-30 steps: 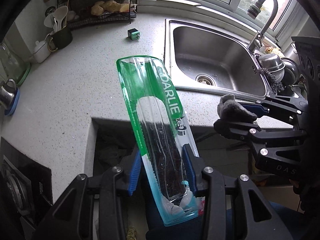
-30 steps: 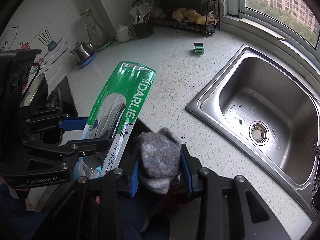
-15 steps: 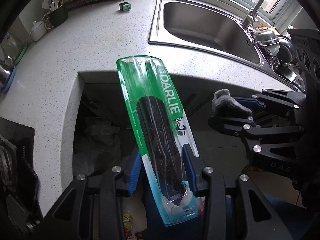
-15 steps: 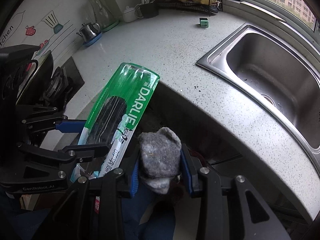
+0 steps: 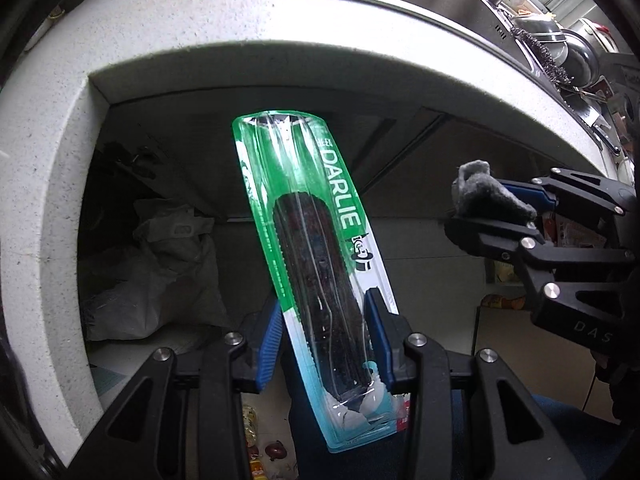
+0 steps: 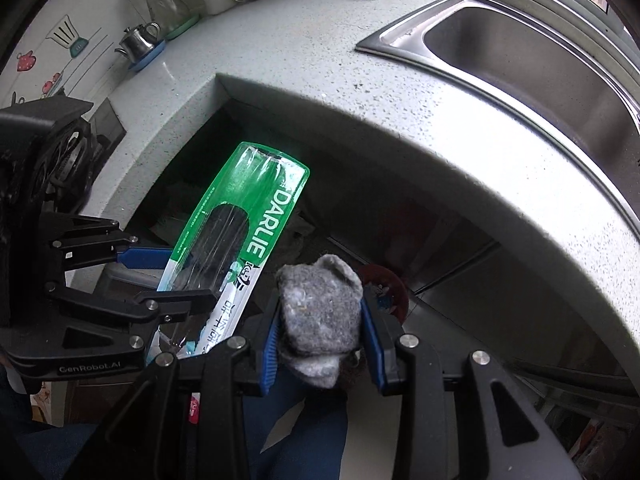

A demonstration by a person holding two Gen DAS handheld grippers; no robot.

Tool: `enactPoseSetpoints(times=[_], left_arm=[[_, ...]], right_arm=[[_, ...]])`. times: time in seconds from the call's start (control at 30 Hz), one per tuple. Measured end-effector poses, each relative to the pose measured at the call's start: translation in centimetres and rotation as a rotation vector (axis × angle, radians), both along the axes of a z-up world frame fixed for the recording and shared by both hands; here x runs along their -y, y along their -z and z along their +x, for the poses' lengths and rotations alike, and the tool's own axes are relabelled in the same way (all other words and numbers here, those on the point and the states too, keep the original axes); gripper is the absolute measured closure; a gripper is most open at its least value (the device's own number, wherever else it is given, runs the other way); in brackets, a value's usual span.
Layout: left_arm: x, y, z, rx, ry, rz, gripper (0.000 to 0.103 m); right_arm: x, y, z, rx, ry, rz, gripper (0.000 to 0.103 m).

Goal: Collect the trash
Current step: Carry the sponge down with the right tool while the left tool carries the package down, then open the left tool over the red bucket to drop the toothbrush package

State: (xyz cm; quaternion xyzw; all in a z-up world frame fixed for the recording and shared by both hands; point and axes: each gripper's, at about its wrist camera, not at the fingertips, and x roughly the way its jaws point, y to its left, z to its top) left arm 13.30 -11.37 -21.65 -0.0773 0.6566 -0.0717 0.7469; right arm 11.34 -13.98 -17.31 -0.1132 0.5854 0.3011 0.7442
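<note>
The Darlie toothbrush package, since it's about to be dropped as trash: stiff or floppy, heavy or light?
The Darlie package probably is fairly stiff: it stands straight out of the left gripper without sagging. Likely light, being thin clear plastic. Its glossy surface may slip.

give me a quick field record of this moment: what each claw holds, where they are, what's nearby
left claw: shut on green toothbrush package, long end pointing away
right claw: shut on grey wad
position: both side by side beyond the counter edge, aimed at the dark recess below
counter: speckled white, steel sink set in it
under counter: pale bag
bin: not identifiable
</note>
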Motion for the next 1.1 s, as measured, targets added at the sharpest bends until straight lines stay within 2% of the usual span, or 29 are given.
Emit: enactPoseSetpoints(times=[0.43,0.73,0.97,1.1], left_arm=[[1.5,14.2,2.6,-0.112,0.026,-0.028,0.065],[4.5,23.0,4.8,-0.151,0.072,-0.035,0.065],[6.9,28.1,6.3,-0.199,0.115,-0.049,0.064],[7.4,29.3,6.4,-0.206,0.136,-0.029,0.063]], right_arm=[[2.6,11.6,1.4,-0.094,0.119,0.003,0.069],[4.9,18.7,1.2,-0.093,0.155,-0.006,0.069],[6.1,22.2,1.6,-0.120,0.191,-0.012,0.069],[6.6,23.0,1.5,-0.129,0.205,-0.014,0.069]])
